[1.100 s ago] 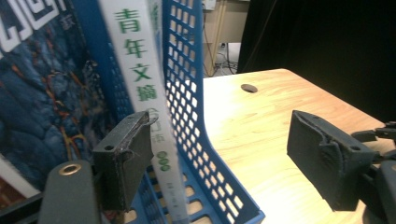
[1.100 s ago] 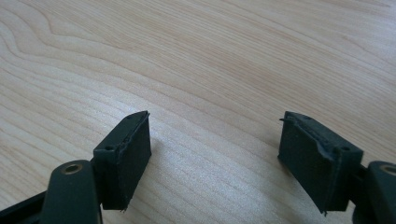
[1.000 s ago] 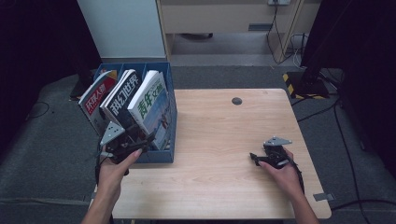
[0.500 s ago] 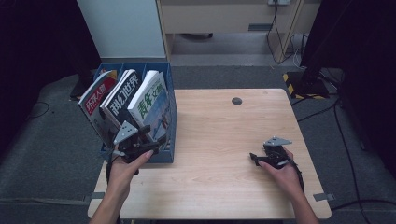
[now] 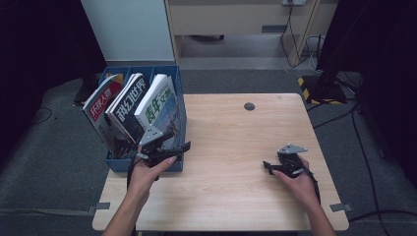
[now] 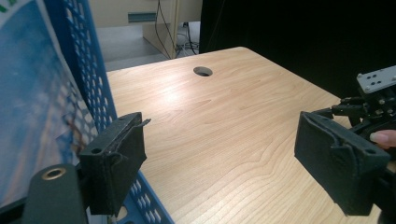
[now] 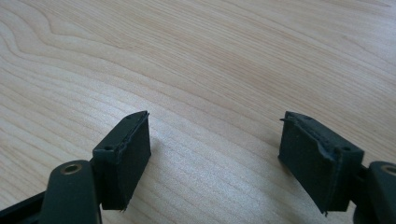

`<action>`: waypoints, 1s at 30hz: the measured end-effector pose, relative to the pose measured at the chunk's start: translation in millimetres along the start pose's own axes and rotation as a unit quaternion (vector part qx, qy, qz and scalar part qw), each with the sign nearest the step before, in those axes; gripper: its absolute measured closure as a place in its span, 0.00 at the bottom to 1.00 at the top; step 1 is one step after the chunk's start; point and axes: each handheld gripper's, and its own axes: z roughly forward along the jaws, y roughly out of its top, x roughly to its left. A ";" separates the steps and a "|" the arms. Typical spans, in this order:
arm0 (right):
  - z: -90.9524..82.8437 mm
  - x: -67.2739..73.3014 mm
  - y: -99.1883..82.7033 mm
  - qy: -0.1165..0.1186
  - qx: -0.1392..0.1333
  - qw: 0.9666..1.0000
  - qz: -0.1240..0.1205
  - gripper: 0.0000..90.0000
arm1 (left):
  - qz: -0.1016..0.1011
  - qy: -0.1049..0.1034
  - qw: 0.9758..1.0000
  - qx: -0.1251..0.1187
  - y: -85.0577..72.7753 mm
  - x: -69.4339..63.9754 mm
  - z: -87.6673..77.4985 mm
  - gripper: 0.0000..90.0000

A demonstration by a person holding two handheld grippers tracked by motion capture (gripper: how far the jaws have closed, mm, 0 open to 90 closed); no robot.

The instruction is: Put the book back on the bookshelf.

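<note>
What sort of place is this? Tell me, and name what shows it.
Probably a lab or office set up for recording: a bare wooden table, a blue file rack of magazines, trailing floor cables, hazard tape.

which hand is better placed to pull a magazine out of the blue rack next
Left. The left gripper sits at the blue rack's near corner, beside the magazines, jaws open. The right gripper rests far across the table.

I count three magazines (image 5: 132,110) leaning in one blue rack (image 5: 180,98), one wooden table (image 5: 231,147) with one round hole (image 5: 249,106), and my two grippers.
</note>
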 end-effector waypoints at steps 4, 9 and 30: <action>0.0 0.0 0.0 0.000 0.000 1.000 0.000 0.28 | 0.010 0.000 1.000 0.013 -0.5 -2.7 9.9 0.17; 0.0 0.0 0.0 0.000 0.000 1.000 0.000 0.28 | 0.029 0.004 0.999 0.032 -3.7 -4.9 19.2 0.15; -0.1 0.2 0.0 0.000 -0.001 1.000 0.001 0.27 | 0.041 -0.013 0.997 0.062 -11.7 -25.2 49.7 0.14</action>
